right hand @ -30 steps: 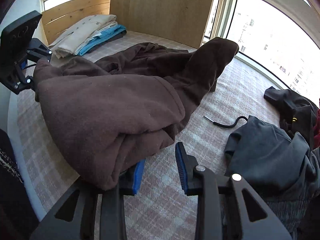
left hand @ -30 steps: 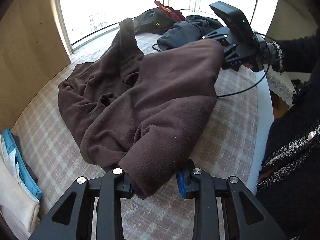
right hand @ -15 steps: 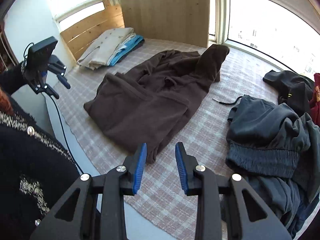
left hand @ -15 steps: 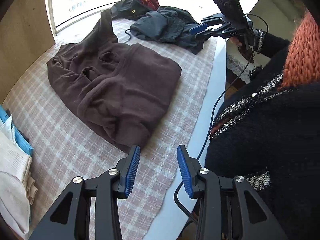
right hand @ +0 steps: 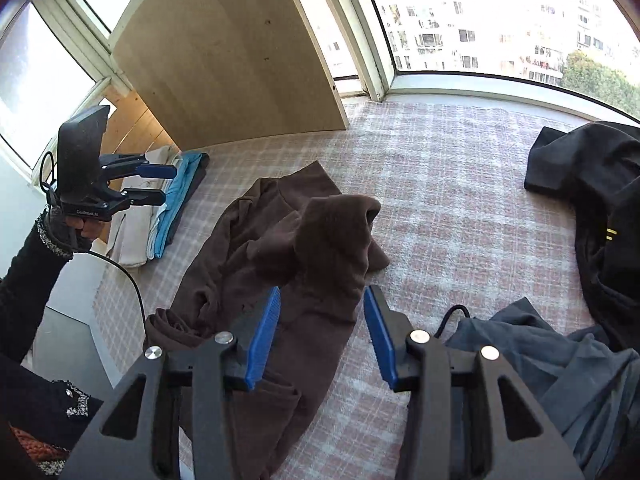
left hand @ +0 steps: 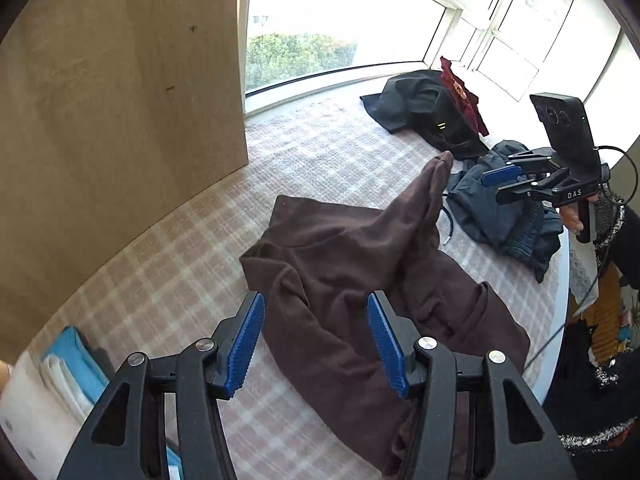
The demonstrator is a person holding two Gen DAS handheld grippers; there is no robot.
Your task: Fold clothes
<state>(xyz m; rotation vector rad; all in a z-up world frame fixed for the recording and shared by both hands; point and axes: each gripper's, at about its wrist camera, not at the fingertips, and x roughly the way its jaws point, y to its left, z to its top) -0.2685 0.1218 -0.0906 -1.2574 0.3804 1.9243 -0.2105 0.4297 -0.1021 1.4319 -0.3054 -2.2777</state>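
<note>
1. Left gripper (left hand: 316, 344), bottom centre of the left wrist view: blue pads wide apart, nothing between them, hovering over the near part of the garment.
2. Right gripper (right hand: 320, 336), bottom centre of the right wrist view: jaws also spread wide, empty, above the garment's lower edge.
3. Brown fleece garment (left hand: 360, 280), mid-frame on the pink plaid cloth (left hand: 328, 152): crumpled, partly doubled over, deep wrinkles, one sleeve (right hand: 340, 224) sticking up with its cuff opening visible.
4. Grey-blue clothing (right hand: 560, 372), lower right of the right wrist view, bunched, just beside the brown piece.
5. Folded stack (right hand: 168, 208), white and blue layers, mid left.
6. Black clothing pile (left hand: 424, 112) with a dark red item (left hand: 460, 92), upper right by the window.
</note>
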